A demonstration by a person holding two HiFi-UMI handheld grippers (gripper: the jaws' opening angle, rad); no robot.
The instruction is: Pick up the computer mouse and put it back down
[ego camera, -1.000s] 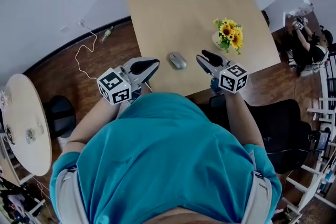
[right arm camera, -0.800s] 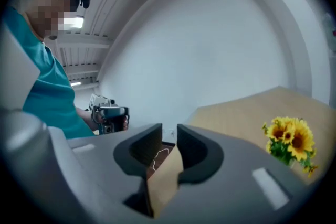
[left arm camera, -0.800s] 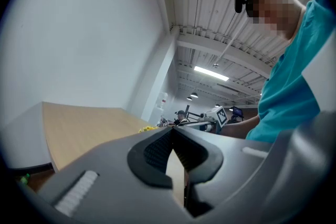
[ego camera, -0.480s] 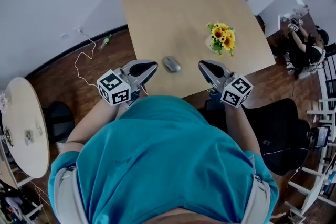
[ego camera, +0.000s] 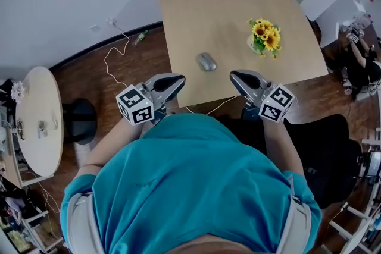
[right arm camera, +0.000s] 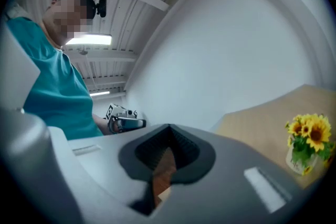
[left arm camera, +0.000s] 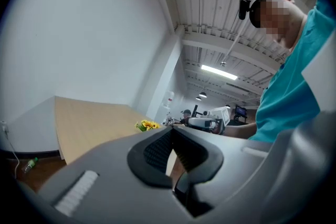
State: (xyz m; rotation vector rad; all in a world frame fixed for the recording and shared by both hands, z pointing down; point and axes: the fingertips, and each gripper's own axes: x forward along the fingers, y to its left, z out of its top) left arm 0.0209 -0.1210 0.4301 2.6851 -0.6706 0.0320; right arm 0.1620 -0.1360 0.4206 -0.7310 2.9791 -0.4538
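Holds the left claw (ego camera: 176,79) at the near left corner of the surface (ego camera: 220,3), jaws pressed together with nothing between them. Holds the right claw (ego camera: 236,75) at the near edge too, jaws closed tight and likewise empty. Points both claws roughly level, out across the surface.

Leaves the computer mouse (ego camera: 206,61) lying flat on the surface, just ahead of the claws and about midway between their tips, touching neither.

Shows a small vase of sunflowers (ego camera: 265,37) ahead of the right claw and to its right, well apart from the mouse. Catches the same sunflowers (right arm camera: 310,136) at the right in the right gripper view, with the left claw (right arm camera: 123,122) off to the left beyond the closed jaws. Catches the right claw (left arm camera: 207,122) just beyond the closed jaws in the left gripper view.
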